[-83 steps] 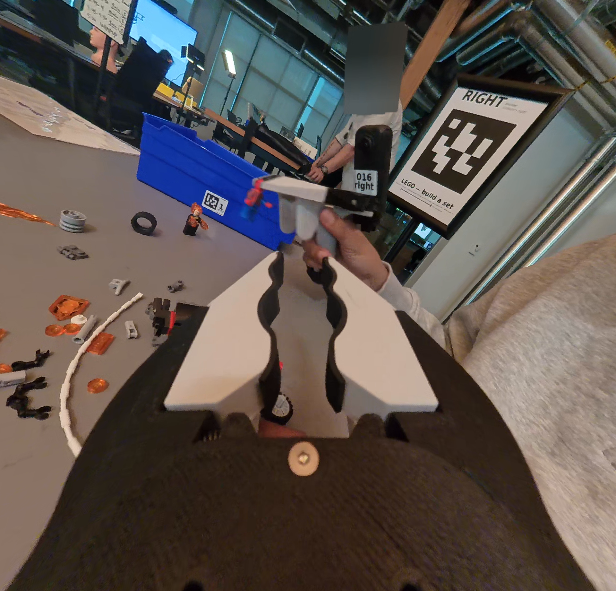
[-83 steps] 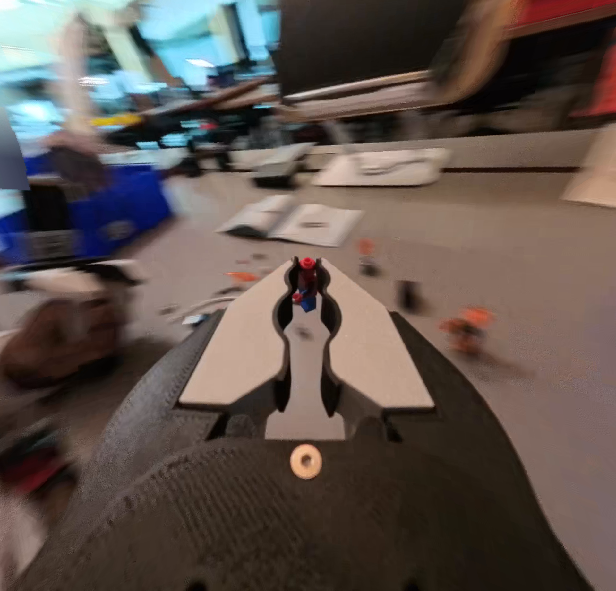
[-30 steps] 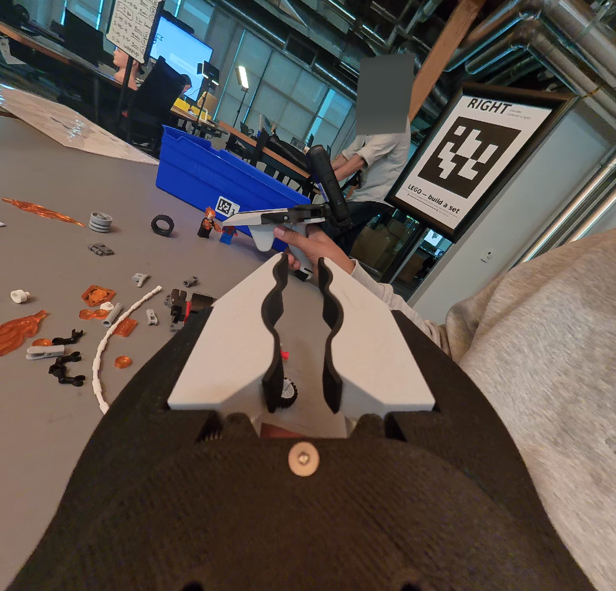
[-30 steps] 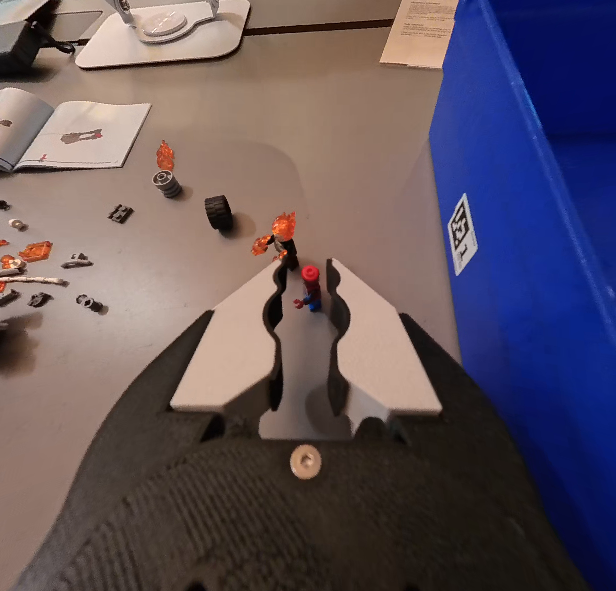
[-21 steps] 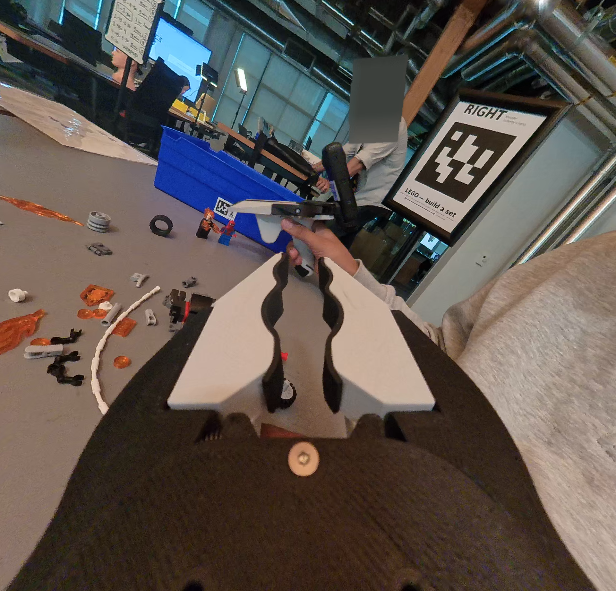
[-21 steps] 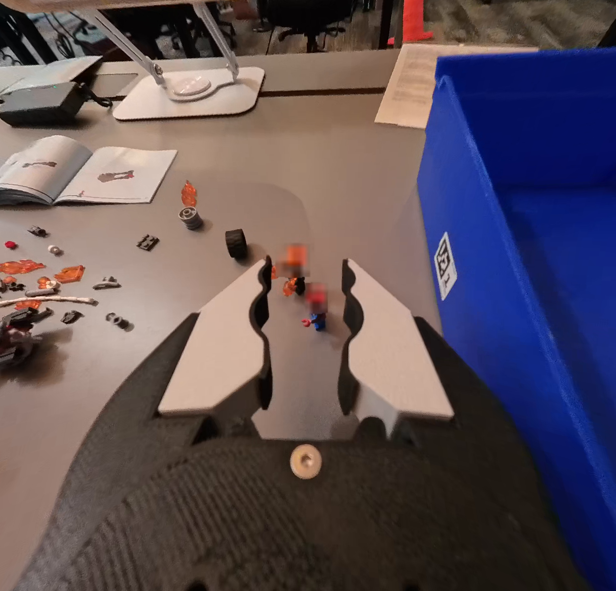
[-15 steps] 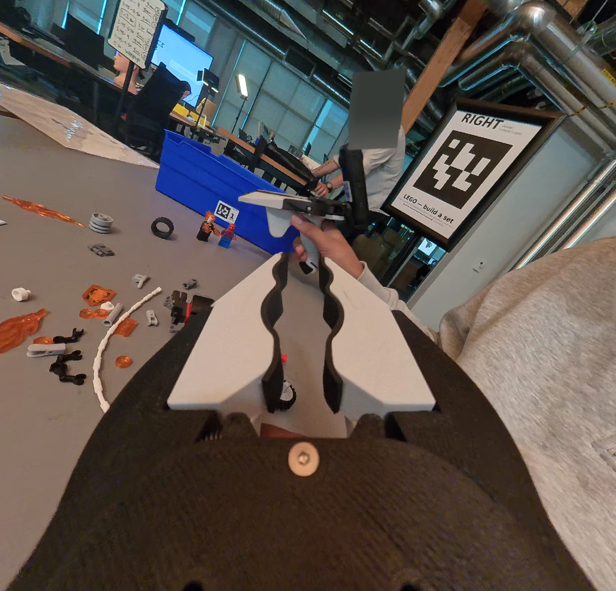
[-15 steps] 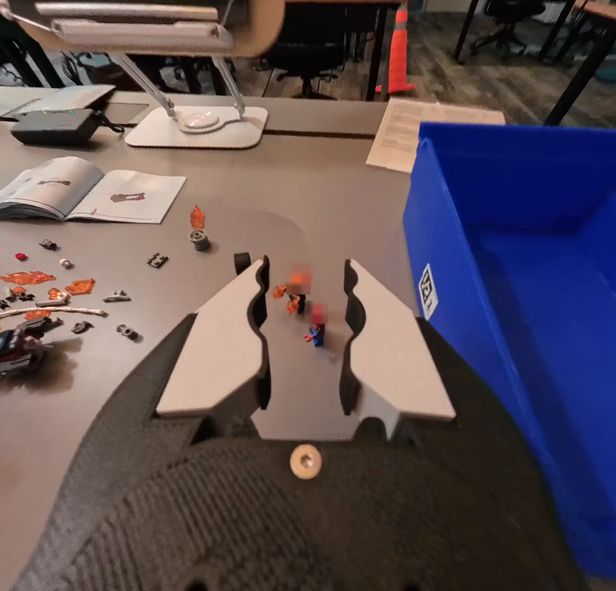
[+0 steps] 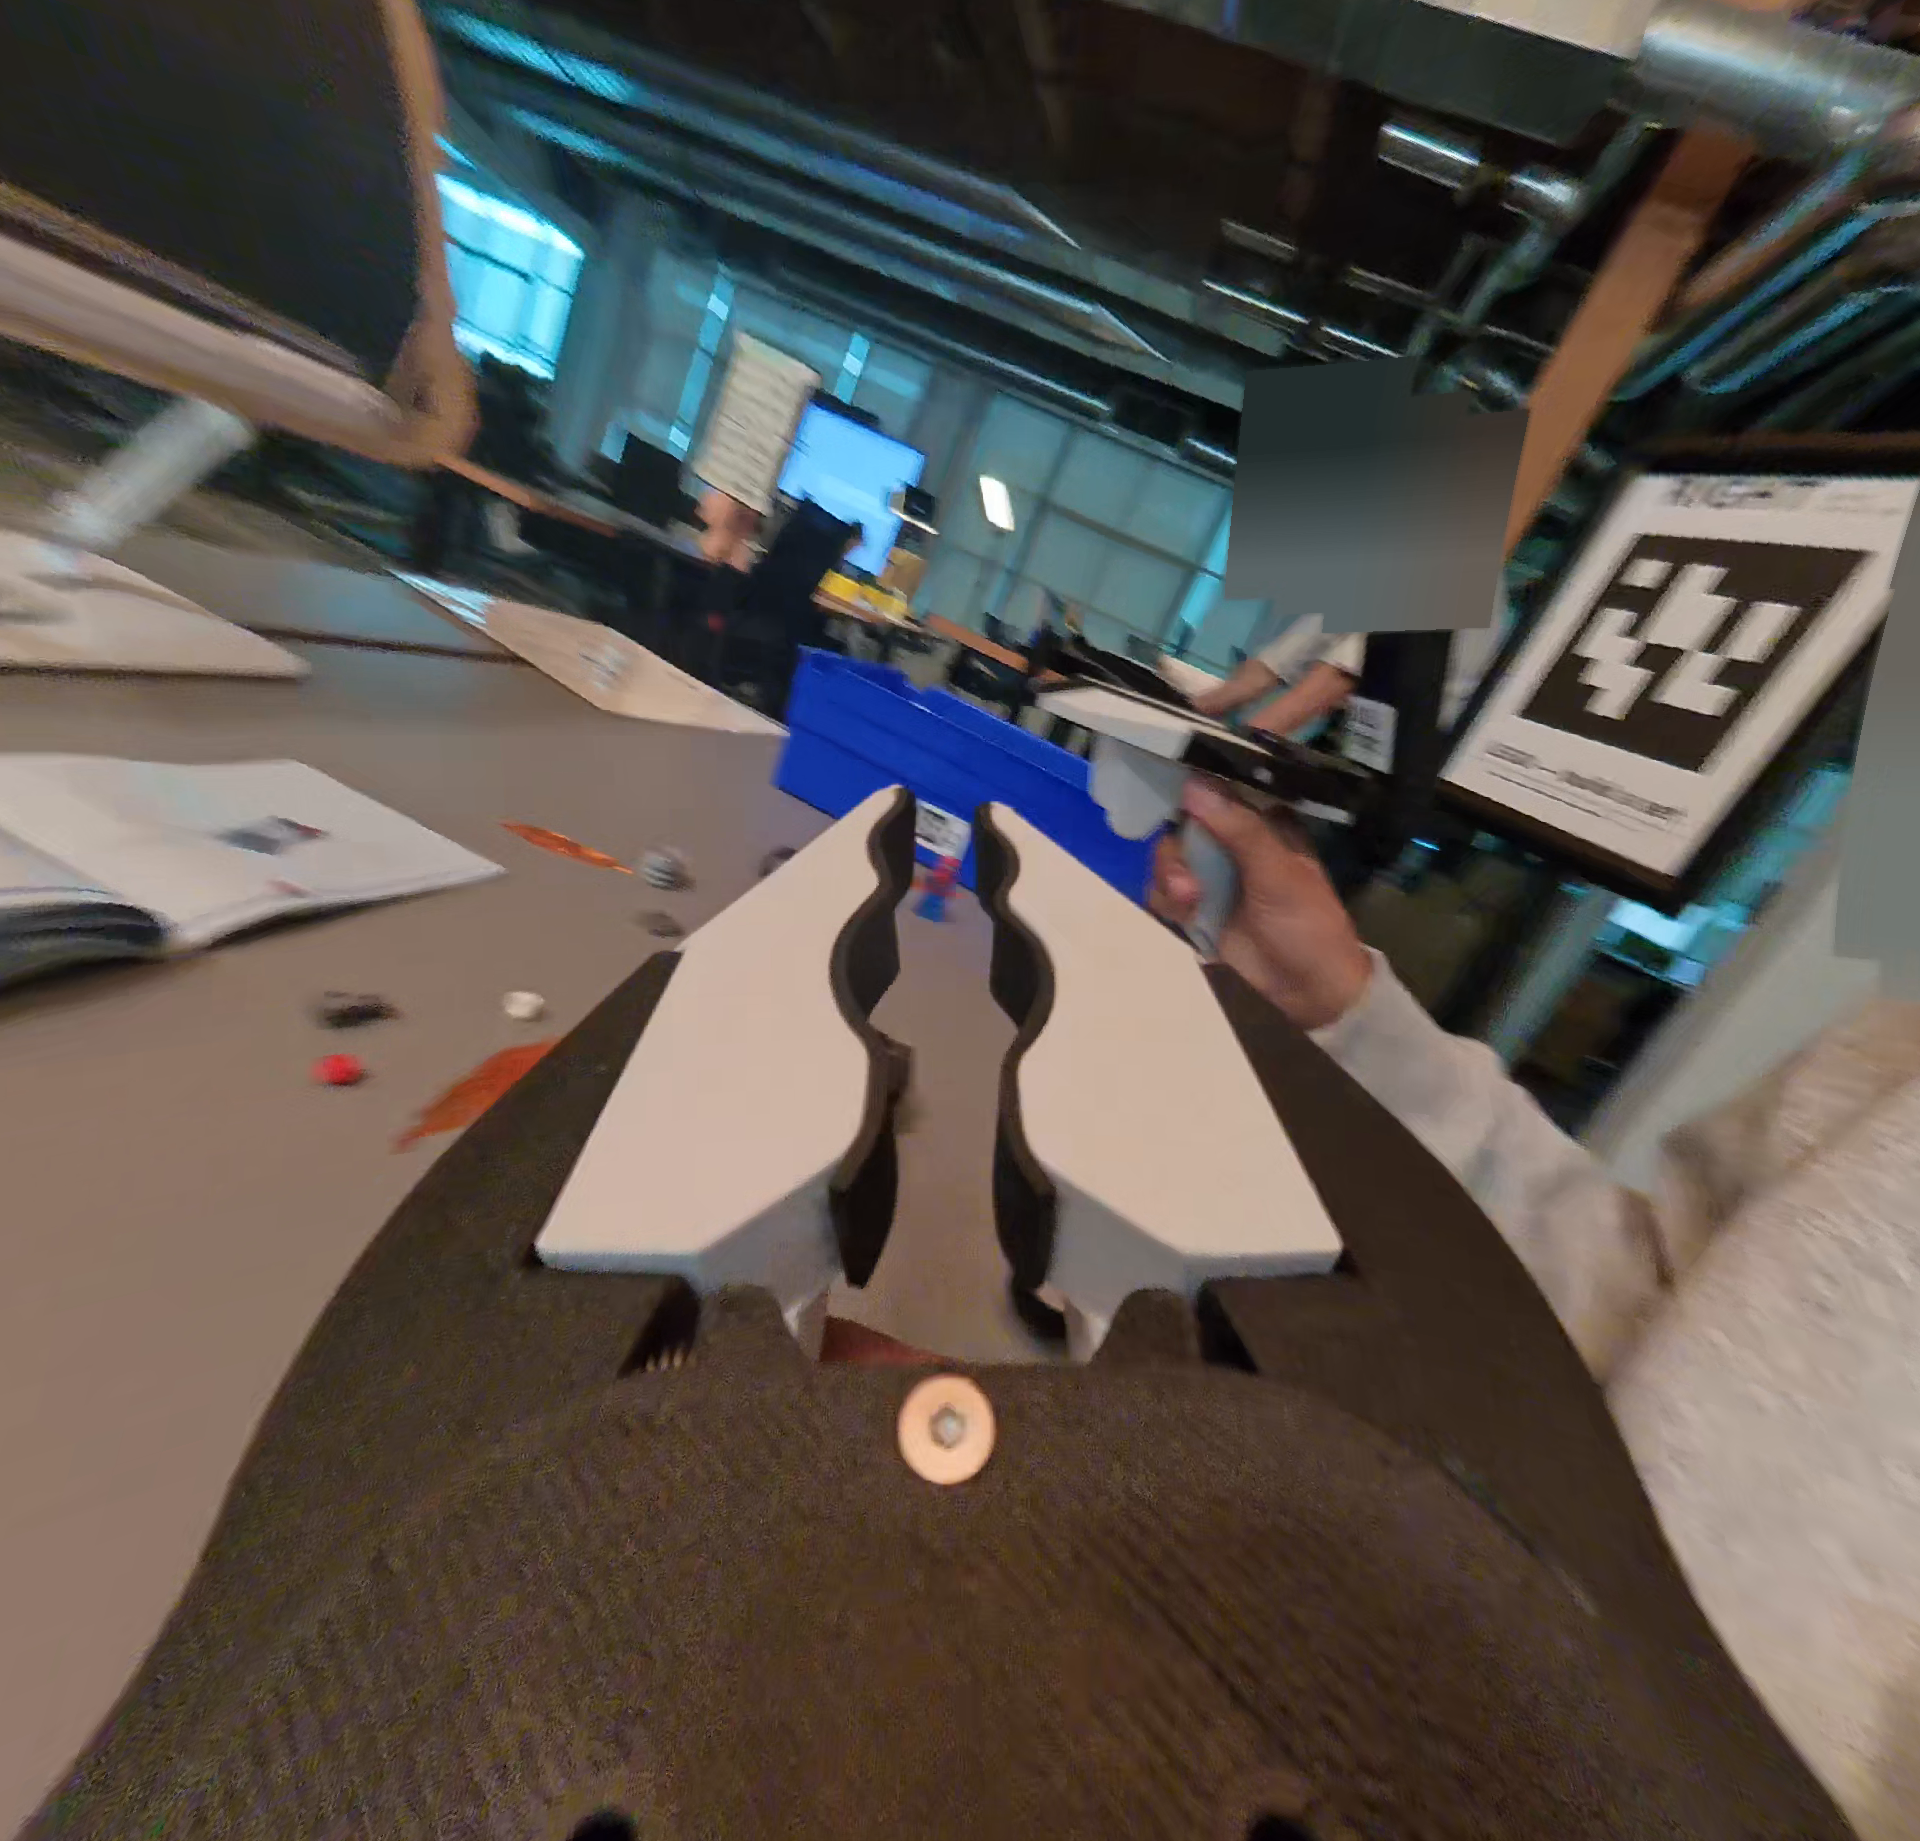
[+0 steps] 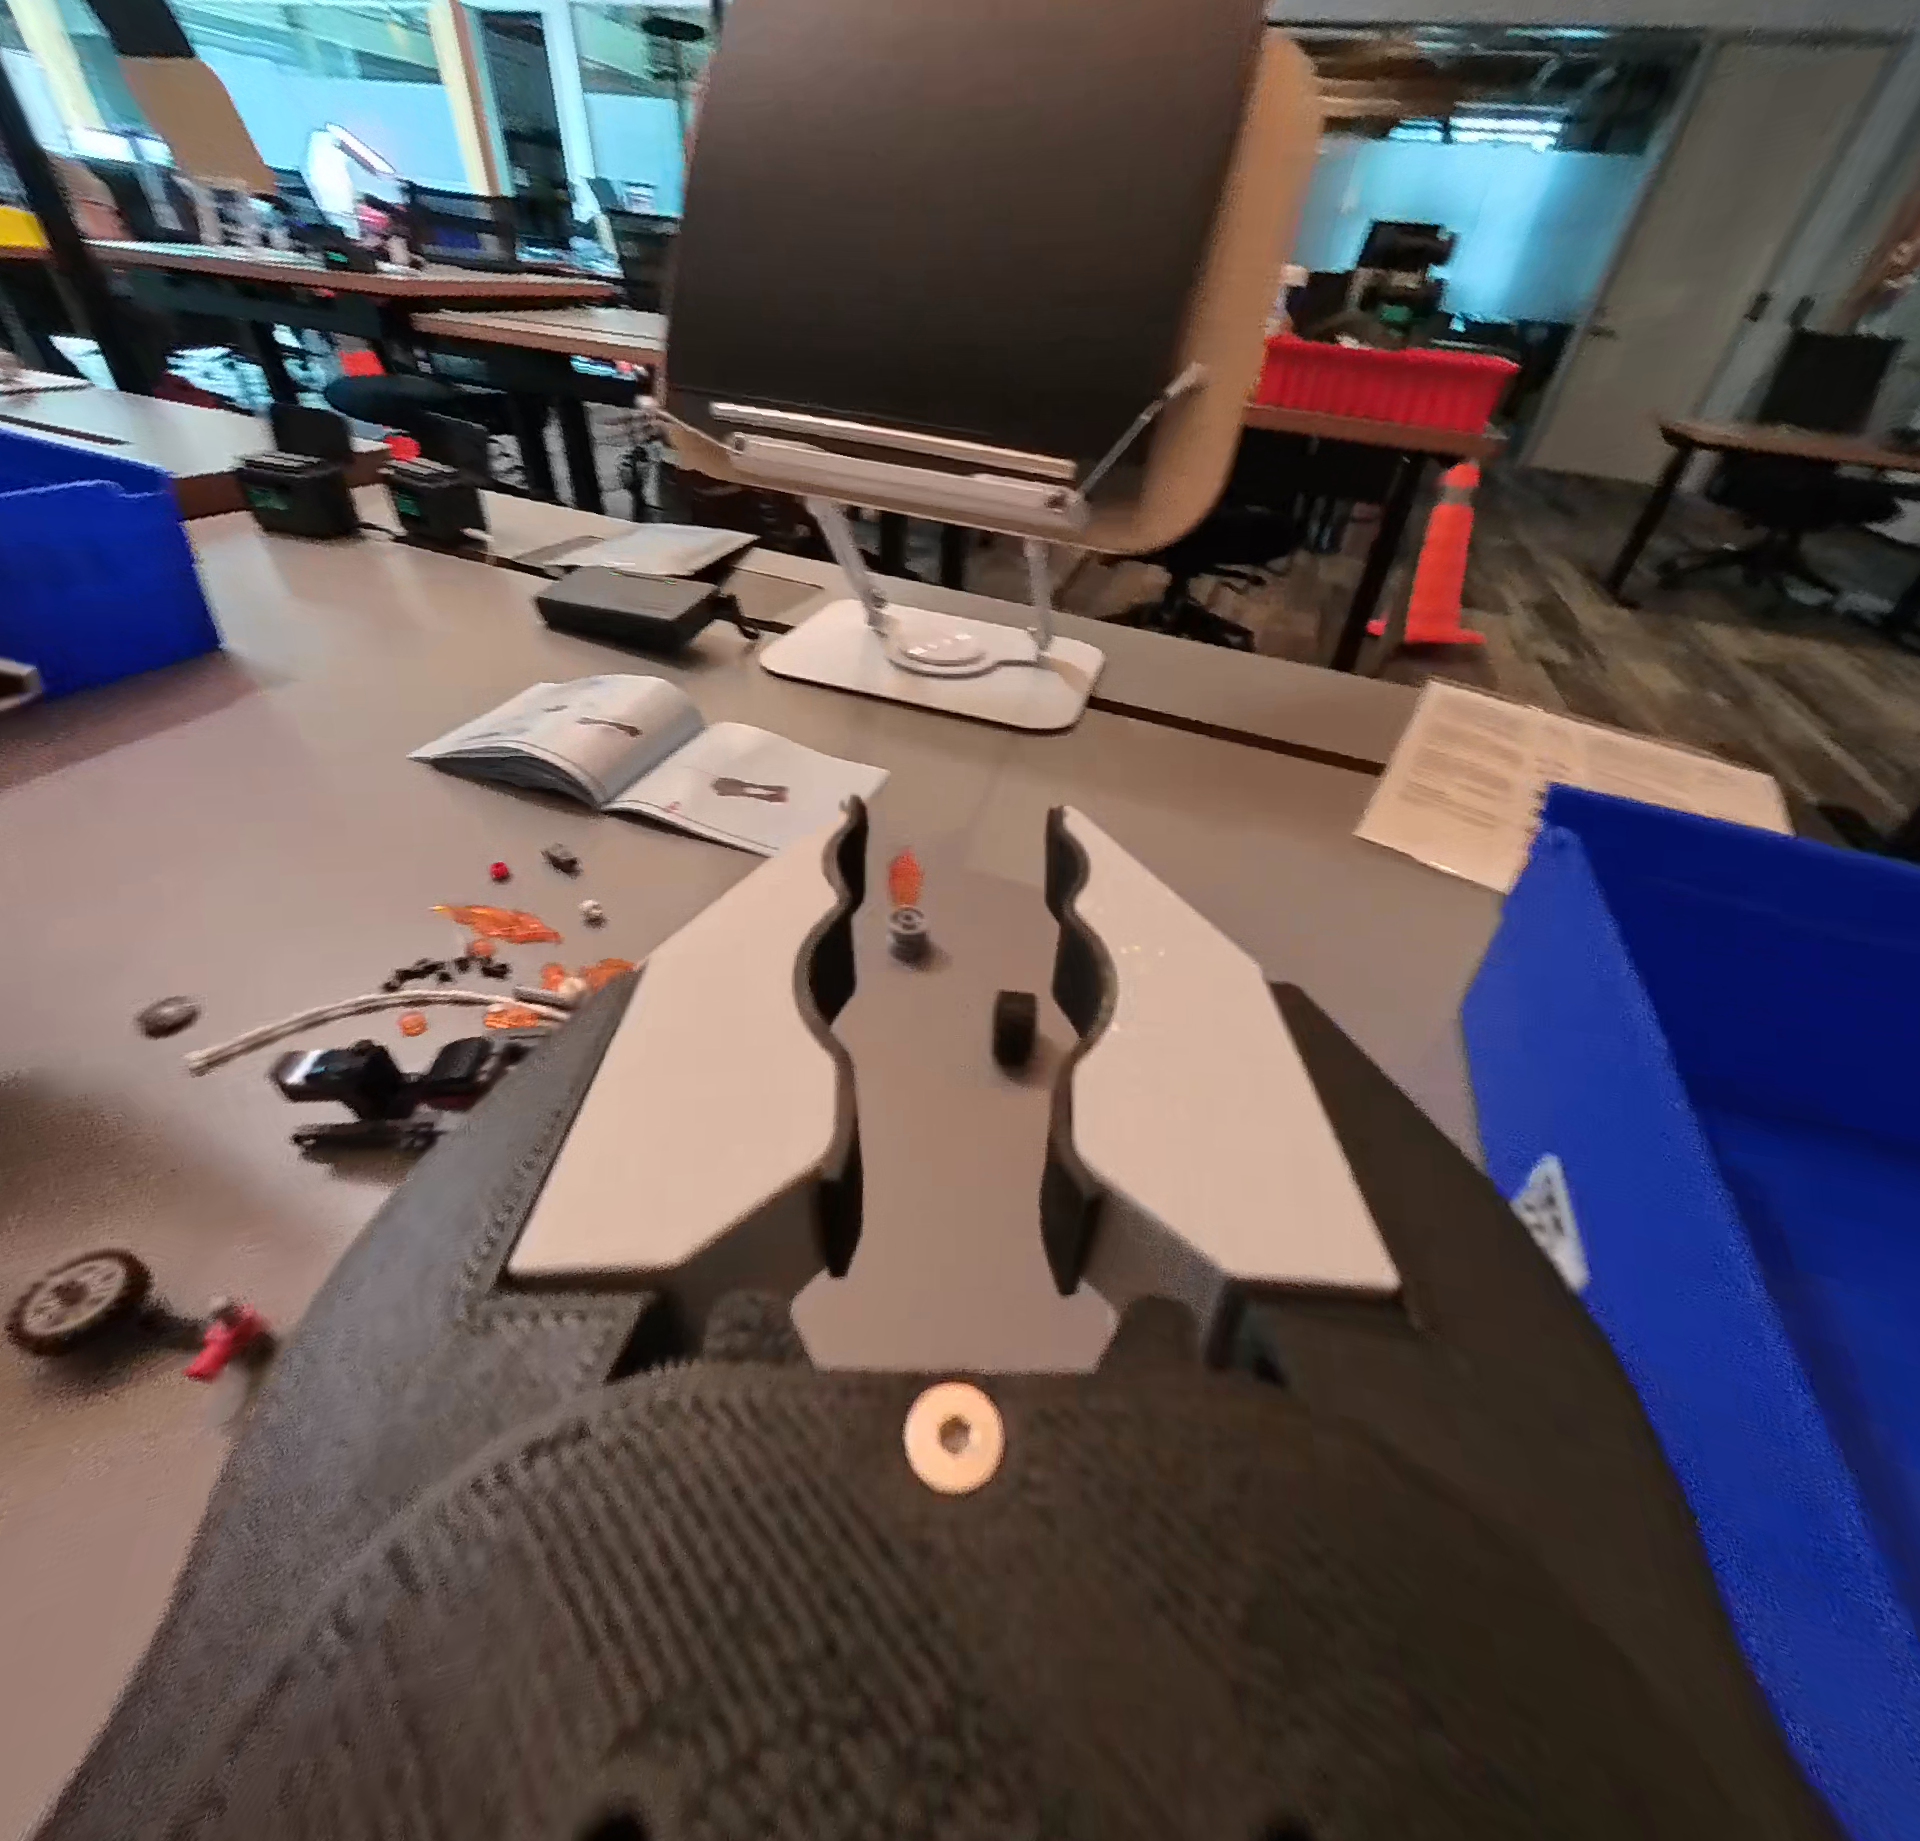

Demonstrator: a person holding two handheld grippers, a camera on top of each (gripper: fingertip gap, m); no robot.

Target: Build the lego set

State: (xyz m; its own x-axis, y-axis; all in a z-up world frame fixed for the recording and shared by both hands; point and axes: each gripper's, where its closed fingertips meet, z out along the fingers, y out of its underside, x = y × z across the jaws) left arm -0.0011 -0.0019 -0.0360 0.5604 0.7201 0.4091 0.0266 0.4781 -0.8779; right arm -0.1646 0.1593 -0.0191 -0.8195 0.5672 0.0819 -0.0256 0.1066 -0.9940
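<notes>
My left gripper (image 9: 945, 820) is open and empty, held low over the grey table (image 9: 156, 1220). Between its tips I see a red-and-blue minifigure (image 9: 940, 892) standing in front of the blue bin (image 9: 914, 752). A hand holds the right gripper (image 9: 1132, 742) up and to the right. My right gripper (image 10: 954, 820) is open and empty above the table. Through its gap lie a grey wheel hub (image 10: 909, 934) with an orange flame piece (image 10: 906, 877) and a black tyre (image 10: 1016, 1028). A black partly built bike (image 10: 384, 1074) lies to the left.
An open booklet (image 10: 644, 752), a tablet stand (image 10: 935, 664) and a paper sheet (image 10: 1507, 773) lie at the back. A blue bin (image 10: 1714, 1168) stands at the right. A spoked wheel (image 10: 78, 1303), a red piece (image 10: 223, 1350), a white flexible strip (image 10: 332, 1017) and orange pieces (image 10: 499, 924) are scattered on the left. The black partly built bike (image 10: 384, 1074) lies some 12 cm from my left tips, 20 cm from my right tips.
My right gripper set the red-and-blue minifigure down beside the flame-headed one, opened, then rose and tilted up. My left gripper has just swung left; the small wheel no longer shows in its gap.
</notes>
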